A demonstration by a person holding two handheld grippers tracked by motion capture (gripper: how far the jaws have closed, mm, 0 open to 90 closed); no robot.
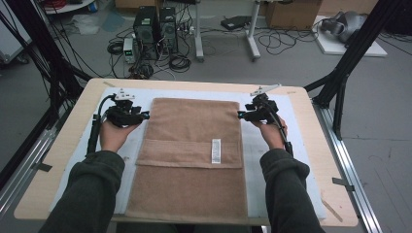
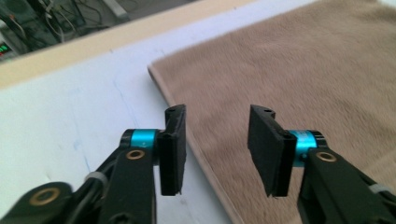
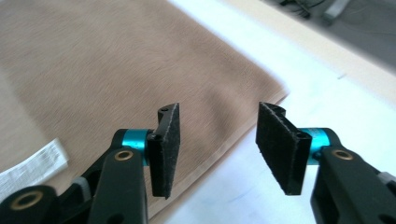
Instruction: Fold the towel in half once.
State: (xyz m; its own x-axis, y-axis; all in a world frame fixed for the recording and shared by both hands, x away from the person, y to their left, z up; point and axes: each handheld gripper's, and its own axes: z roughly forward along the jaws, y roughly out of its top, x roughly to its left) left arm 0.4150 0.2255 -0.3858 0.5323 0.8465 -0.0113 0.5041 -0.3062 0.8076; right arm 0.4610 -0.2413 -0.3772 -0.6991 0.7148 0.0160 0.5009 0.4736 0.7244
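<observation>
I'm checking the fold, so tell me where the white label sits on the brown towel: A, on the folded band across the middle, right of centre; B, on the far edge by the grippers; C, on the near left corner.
A: the white label lies on the folded band across the middle of the brown towel, right of centre.

Dim, soft light; backgrounds seemingly blurred.

In the high view my forearms [image 1: 92,194] hide the near side edges of the towel [image 1: 192,160]. The print on its white label [image 1: 216,151] is too small to read. In my right gripper view the label [image 3: 28,170] is cut off by the left edge.
</observation>
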